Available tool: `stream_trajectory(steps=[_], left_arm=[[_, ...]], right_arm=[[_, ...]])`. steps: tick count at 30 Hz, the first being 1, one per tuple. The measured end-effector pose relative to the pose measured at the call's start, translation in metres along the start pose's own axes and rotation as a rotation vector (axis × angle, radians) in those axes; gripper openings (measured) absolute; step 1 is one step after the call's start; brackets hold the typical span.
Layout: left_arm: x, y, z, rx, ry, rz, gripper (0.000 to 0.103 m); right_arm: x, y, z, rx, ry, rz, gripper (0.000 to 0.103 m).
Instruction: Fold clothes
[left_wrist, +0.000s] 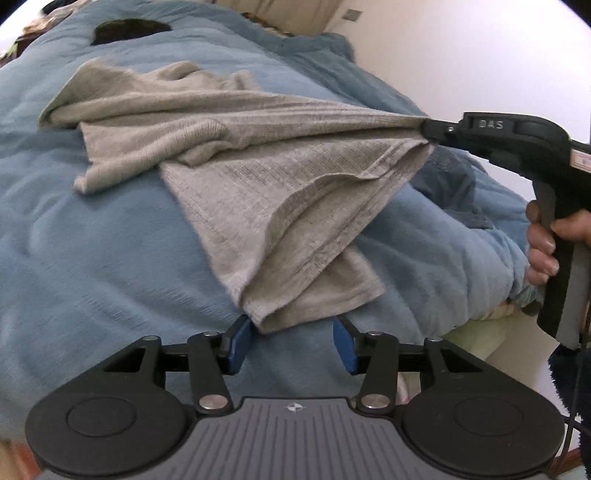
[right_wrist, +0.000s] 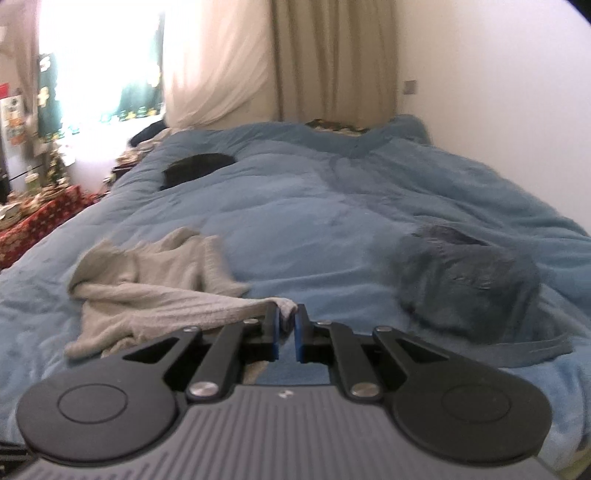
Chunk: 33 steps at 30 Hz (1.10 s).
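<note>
Right wrist, grey garment (right_wrist: 155, 288) pinched between fingers (right_wrist: 274, 325)

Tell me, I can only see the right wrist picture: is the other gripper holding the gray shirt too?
Observer: No. The left gripper is open, and a hanging corner of the gray shirt lies just ahead, between its blue pads, unpinched.
Operator: Is my pinch lifting the shirt?
Observer: Yes. From the left wrist view, the right gripper pulls the cloth taut off the blue blanket, like a tent.
Operator: Who holds my gripper?
Observer: A hand wraps its handle at the picture's right edge.
</note>
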<state>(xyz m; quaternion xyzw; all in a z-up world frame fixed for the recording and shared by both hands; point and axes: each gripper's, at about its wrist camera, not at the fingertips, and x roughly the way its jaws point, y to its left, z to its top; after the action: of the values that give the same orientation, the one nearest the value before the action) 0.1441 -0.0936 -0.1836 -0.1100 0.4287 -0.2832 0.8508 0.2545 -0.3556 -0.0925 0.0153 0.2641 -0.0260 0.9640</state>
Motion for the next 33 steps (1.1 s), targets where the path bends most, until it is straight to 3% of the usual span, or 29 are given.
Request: stream_trajectory(steps=[5, 11, 12, 16, 20, 23, 28, 33], left_arm=[[0.023, -0.018, 0.010, -0.033, 0.012, -0.029, 0.046], [0.041, -0.029, 0.012, -0.067, 0.007, 0.021, 0.051], [0.043, -0.033, 0.012, -0.067, 0.000, 0.038, 0.048], [0.049, -0.045, 0.013, -0.022, -0.020, 0.136, 0.015], [0.029, -0.043, 0.017, 0.034, -0.050, 0.222, 0.011], [-0.006, -0.016, 0.019, 0.023, -0.119, 0.342, 0.010], [-0.067, 0.060, 0.027, -0.140, -0.206, 0.521, 0.005], [-0.122, 0.114, 0.027, -0.267, -0.296, 0.612, 0.005]], right_arm=[[0.000, -0.041, -0.003, 0.085, 0.007, -0.056, 0.008], [-0.001, -0.071, -0.013, 0.139, 0.013, -0.071, 0.008], [-0.001, -0.072, -0.016, 0.145, 0.015, -0.068, 0.008], [-0.004, -0.073, -0.025, 0.165, 0.018, -0.057, 0.008], [-0.012, -0.068, -0.030, 0.184, 0.017, -0.037, 0.008], [-0.018, -0.055, -0.028, 0.163, 0.003, -0.018, 0.008], [-0.026, -0.029, -0.020, 0.161, 0.002, 0.065, 0.008], [-0.043, 0.012, -0.026, 0.129, 0.027, 0.172, 0.008]])
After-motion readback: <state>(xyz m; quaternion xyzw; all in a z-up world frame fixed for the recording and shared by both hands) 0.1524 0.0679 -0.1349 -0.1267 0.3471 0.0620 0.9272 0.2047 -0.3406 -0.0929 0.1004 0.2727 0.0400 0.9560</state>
